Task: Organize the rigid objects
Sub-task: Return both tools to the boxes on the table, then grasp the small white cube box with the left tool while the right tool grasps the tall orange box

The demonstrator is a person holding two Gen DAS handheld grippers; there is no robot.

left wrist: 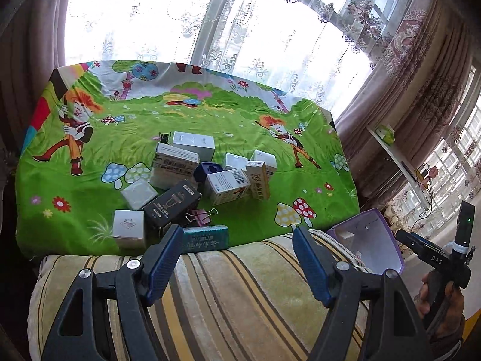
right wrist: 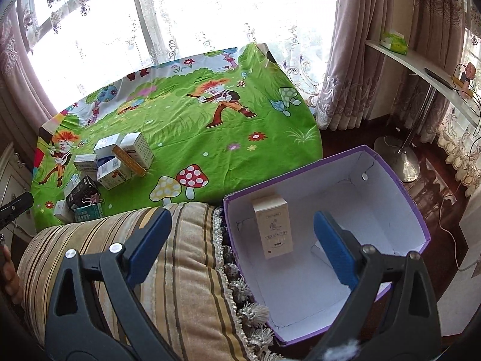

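Observation:
Several small cartons lie in a pile [left wrist: 192, 177] on the green cartoon cloth [left wrist: 270, 138], seen too in the right wrist view as a pile [right wrist: 111, 168]. Among them are a black box [left wrist: 171, 207], a teal box [left wrist: 206, 238] at the cloth's near edge and pink binder clips [left wrist: 201, 215]. My left gripper [left wrist: 237, 237] hangs open and empty over the striped cushion [left wrist: 240, 294], just short of the teal box. My right gripper [right wrist: 242, 225] is open and empty above the purple box [right wrist: 418, 207], where one beige carton [right wrist: 273, 227] leans against the white inner wall.
The purple box [left wrist: 390, 234] sits right of the striped cushion [right wrist: 180, 270], whose tasselled fringe [right wrist: 240, 285] touches it. A white shelf [right wrist: 421, 69] with a green packet, a lamp base [right wrist: 399, 156] and cables stand at the right. Curtains and bright windows are behind.

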